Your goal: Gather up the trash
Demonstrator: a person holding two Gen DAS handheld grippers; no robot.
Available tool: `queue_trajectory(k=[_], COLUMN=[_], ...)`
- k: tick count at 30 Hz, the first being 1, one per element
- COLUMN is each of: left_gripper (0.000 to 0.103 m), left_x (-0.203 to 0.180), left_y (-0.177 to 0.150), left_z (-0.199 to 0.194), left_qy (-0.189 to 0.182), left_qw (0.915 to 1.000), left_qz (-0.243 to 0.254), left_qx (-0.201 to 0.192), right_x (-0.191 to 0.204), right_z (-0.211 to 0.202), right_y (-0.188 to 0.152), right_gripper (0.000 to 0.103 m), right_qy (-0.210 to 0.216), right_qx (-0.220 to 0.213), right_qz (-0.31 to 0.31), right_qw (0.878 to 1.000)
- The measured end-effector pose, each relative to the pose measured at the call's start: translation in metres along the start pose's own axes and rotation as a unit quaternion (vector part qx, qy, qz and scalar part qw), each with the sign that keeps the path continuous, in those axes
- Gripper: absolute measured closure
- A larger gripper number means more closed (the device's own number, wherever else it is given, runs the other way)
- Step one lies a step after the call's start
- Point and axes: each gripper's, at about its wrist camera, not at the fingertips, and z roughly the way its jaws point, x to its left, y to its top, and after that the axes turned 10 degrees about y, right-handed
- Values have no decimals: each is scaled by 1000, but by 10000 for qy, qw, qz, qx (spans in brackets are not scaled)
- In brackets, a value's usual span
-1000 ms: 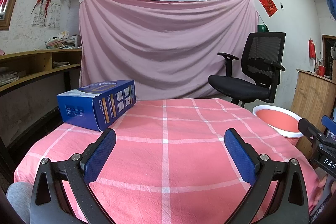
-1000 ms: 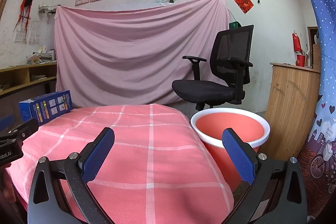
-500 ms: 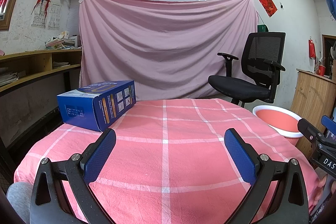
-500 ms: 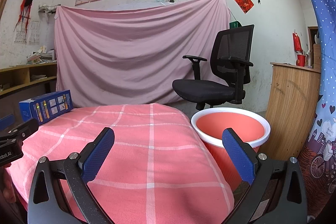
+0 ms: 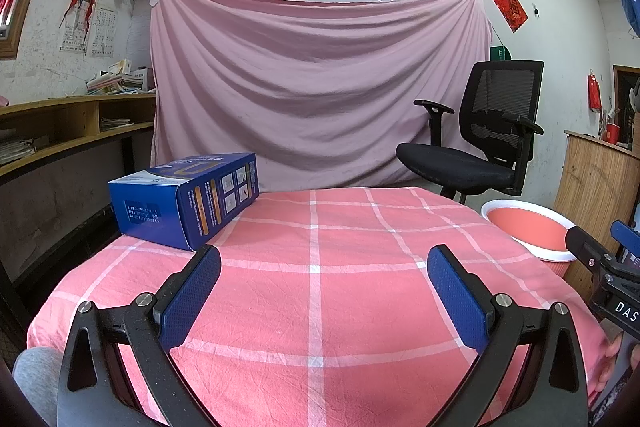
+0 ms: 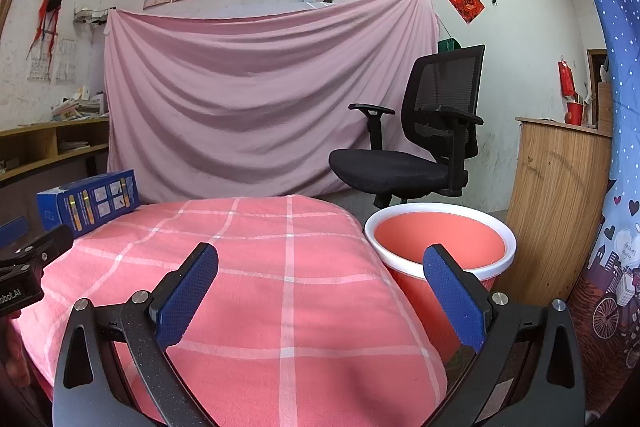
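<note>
A blue cardboard box (image 5: pixel 188 199) lies on the far left of the pink checked tablecloth (image 5: pixel 320 287); it also shows in the right wrist view (image 6: pixel 90 201). A red bin with a white rim (image 6: pixel 440 247) stands on the floor right of the table, also in the left wrist view (image 5: pixel 528 231). My left gripper (image 5: pixel 324 267) is open and empty over the table's near part, the box ahead and to the left. My right gripper (image 6: pixel 320 265) is open and empty over the table's right edge, next to the bin.
A black office chair (image 5: pixel 480 147) stands behind the table on the right. A pink sheet (image 5: pixel 320 87) hangs on the back wall. Wooden shelves (image 5: pixel 60 131) run along the left and a wooden cabinet (image 6: pixel 560 207) stands at the right.
</note>
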Motion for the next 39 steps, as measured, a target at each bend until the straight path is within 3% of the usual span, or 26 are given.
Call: queue_trajectory(k=[39], left_gripper=[2], left_x=[0], left_y=[0], left_z=[0], left_qy=[1], left_qw=[10000], left_qz=[6], left_qx=[5], right_x=[0], right_z=[1], right_y=[-1], right_gripper=[0], right_qy=[20], right_qx=[38], right_qz=[10], right_qw=[10000])
